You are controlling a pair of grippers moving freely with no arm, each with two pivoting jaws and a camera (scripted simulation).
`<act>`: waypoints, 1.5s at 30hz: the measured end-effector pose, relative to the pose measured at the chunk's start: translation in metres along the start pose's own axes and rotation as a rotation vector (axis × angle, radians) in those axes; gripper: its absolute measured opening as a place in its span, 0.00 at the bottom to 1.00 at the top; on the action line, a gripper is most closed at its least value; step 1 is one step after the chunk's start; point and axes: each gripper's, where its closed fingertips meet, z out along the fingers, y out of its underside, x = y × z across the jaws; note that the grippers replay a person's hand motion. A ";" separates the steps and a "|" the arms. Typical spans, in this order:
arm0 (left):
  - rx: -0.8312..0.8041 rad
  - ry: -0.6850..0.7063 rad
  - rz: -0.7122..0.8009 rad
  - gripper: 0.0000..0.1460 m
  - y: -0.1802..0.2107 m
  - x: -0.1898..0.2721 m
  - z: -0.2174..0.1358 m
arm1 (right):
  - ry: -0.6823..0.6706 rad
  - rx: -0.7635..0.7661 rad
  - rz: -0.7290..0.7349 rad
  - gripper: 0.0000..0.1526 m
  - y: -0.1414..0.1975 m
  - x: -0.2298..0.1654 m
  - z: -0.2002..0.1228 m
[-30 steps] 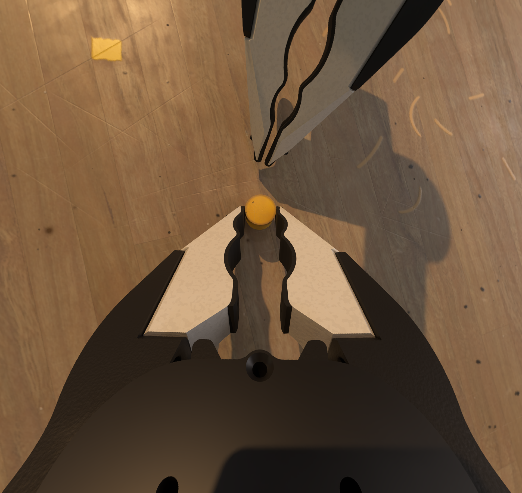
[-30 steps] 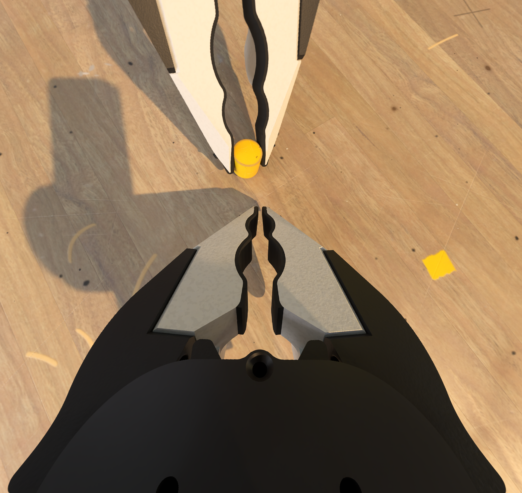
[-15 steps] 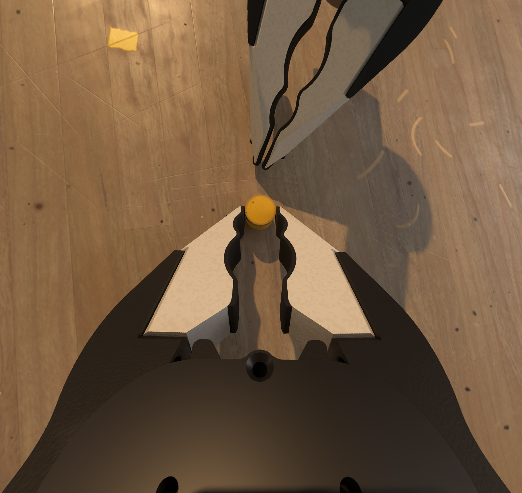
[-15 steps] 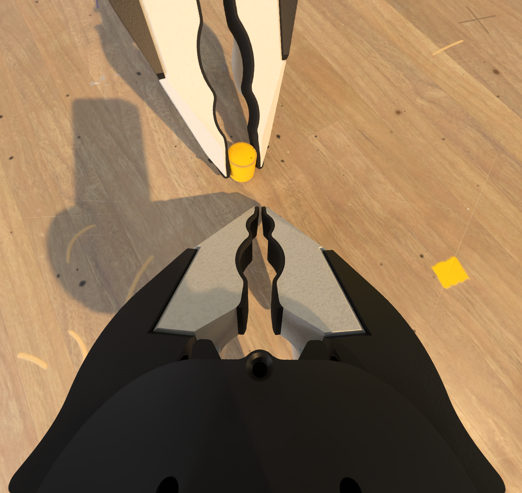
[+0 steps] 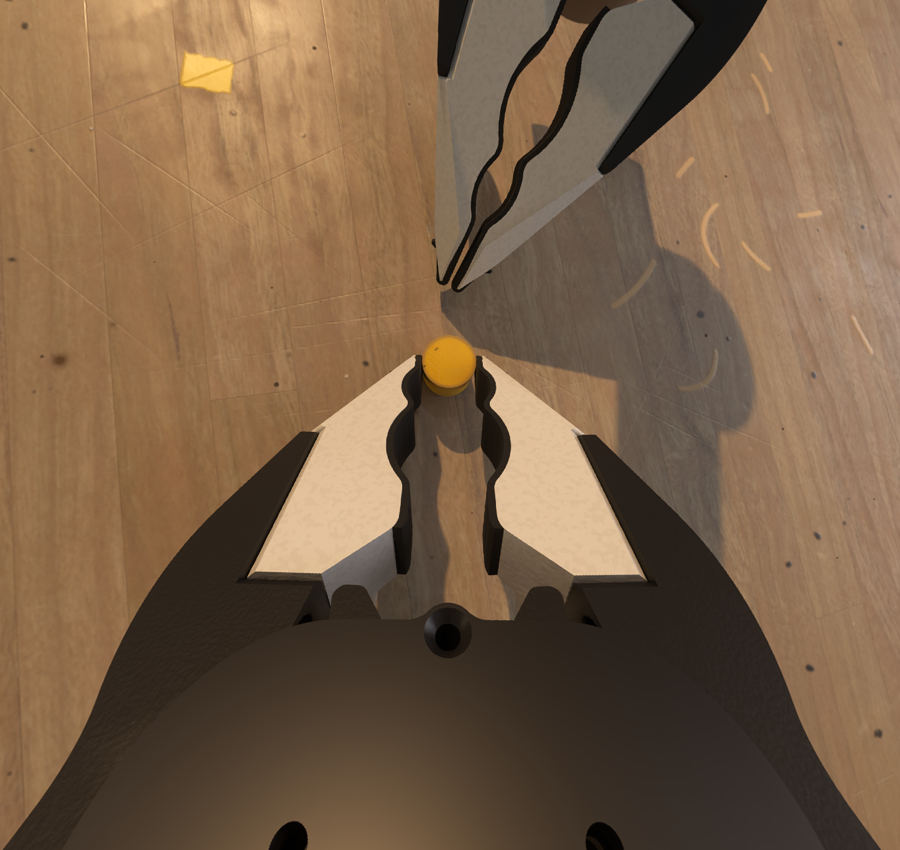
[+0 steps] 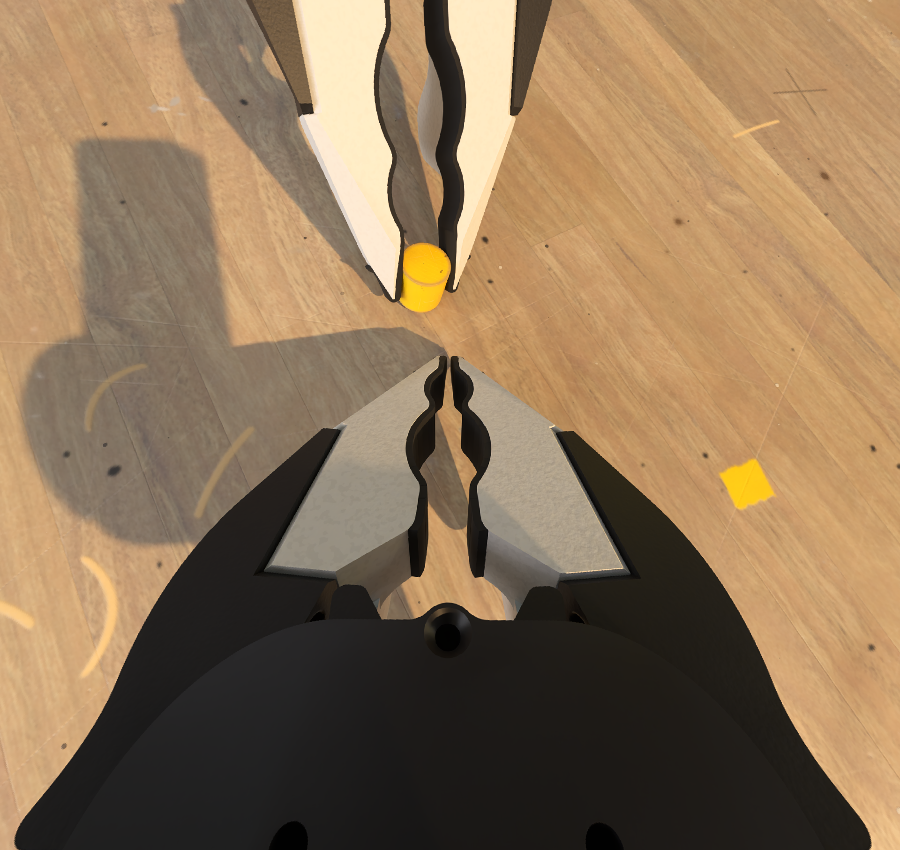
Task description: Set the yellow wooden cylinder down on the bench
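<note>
On the far left of the left wrist view, a small yellow scrap [image 5: 206,73] is seen lying flat on the wooden table [image 5: 146,291], well apart from the action. Moving across, the left tool [image 5: 448,364] is found clamped on the yellow wooden cylinder [image 5: 448,364], the piece pinched right at the fingertips [image 5: 414,369] and held upright, its round top turned to the camera. A shadow is cast on the planks just below the cylinder, behind the tips.

Further right, the right tool [image 5: 450,284] is seen pointing down toward the table near the cylinder but apart from it, its tips drawn almost together with nothing between them. Pale curved shavings [image 5: 708,232] are scattered in the shadow beyond it.

In the right wrist view the same story is told from the other side: shavings [image 6: 104,398] at left, then the cylinder [image 6: 423,284] gripped between the cream fingers of the left tool [image 6: 423,286], its lower end showing below the tips and very close to the table [image 6: 633,267]. Whether the base is already touching cannot be told for certain. The right tool [image 6: 448,361] is nearly closed on nothing, and the yellow scrap [image 6: 746,483] lies off to the right.

The lowering is judged to be all but done. What is left, it would seem: contact to be confirmed, the grip to be released, and the left tool to be lifted clear without the cylinder being tipped.
</note>
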 end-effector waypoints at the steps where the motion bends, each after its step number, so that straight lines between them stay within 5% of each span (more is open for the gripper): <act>1: 0.001 -0.001 -0.001 0.14 0.000 0.000 0.000 | -0.001 0.001 0.004 0.01 0.000 0.000 0.000; 17: 0.004 0.001 0.004 0.14 0.000 0.000 0.000 | 0.036 0.002 -0.032 0.01 0.000 0.000 0.000; 32: 0.022 0.018 -0.009 0.14 -0.001 0.000 0.000 | -0.105 -0.018 0.145 0.01 0.001 0.000 0.001; 45: 0.025 0.029 0.014 0.14 -0.002 0.001 0.002 | -0.109 -0.085 -0.046 0.01 -0.001 0.001 0.004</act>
